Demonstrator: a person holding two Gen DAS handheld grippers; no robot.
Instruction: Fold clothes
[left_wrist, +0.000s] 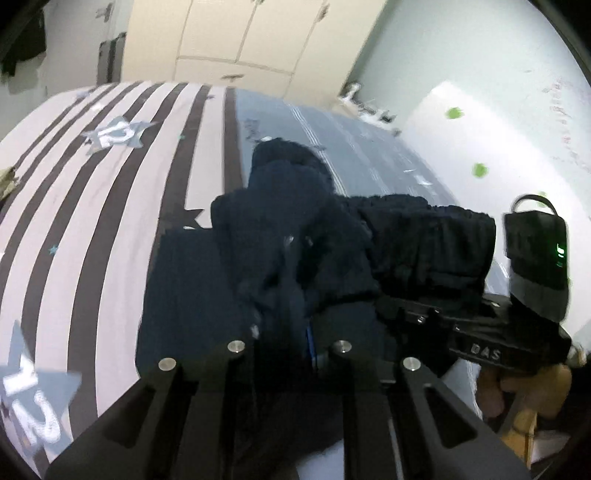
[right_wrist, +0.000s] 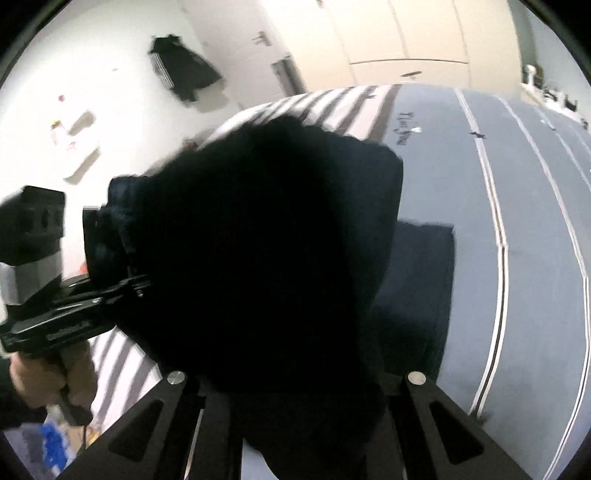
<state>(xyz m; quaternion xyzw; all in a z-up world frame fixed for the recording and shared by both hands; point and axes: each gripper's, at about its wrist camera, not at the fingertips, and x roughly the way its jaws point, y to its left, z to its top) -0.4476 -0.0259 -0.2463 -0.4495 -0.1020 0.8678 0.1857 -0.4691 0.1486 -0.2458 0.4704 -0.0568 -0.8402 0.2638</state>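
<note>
A dark navy garment (left_wrist: 295, 229) hangs bunched above the bed, held up between both grippers. My left gripper (left_wrist: 291, 332) is shut on a fold of it, the cloth running down between the fingers. My right gripper (left_wrist: 395, 306) comes in from the right, closed on the gathered waistband (left_wrist: 436, 236). In the right wrist view the garment (right_wrist: 266, 240) covers my right gripper's fingers entirely. The left gripper (right_wrist: 129, 284) bites its left edge there. A flat navy layer (left_wrist: 177, 295) lies on the bed below, also visible as the navy layer (right_wrist: 417, 280).
The bed has a striped cover with star patches (left_wrist: 92, 221) and a blue-grey part with white lines (right_wrist: 517, 221). A cream wardrobe (left_wrist: 240, 37) stands behind. Dark clothing (right_wrist: 184, 70) hangs on the wall. A person's hand (right_wrist: 44, 376) holds the left handle.
</note>
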